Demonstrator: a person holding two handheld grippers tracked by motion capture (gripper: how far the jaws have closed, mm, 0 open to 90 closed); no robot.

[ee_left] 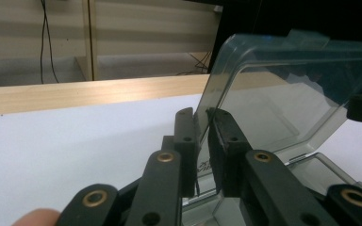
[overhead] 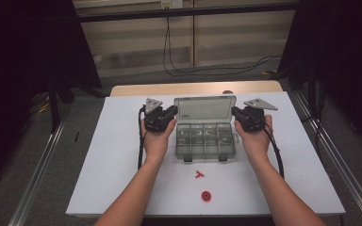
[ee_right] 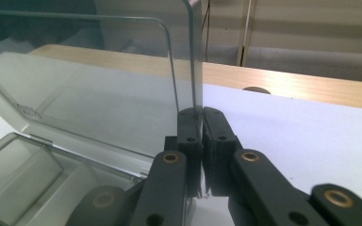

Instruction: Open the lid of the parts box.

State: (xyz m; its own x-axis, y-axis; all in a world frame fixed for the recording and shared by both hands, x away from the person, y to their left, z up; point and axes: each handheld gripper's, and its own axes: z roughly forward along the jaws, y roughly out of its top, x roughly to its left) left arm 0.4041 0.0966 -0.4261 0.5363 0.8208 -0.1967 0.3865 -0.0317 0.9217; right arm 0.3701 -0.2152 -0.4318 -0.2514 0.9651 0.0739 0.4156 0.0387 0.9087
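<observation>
While the clear lid [overhead: 205, 108] stands raised, left gripper [ee_left: 202, 123] clamped on one edge, right gripper [ee_right: 199, 123] pinching the other.

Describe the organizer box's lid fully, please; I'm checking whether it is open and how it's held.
The lid is clear, smoky-grey plastic with rounded corners and a raised rim. It stands open, tilted up from the hinge at the far edge of the compartment box. The left gripper is shut on its left edge, the right gripper on its right edge. Faint embossed lettering shows near the hinge, too small to read.
</observation>
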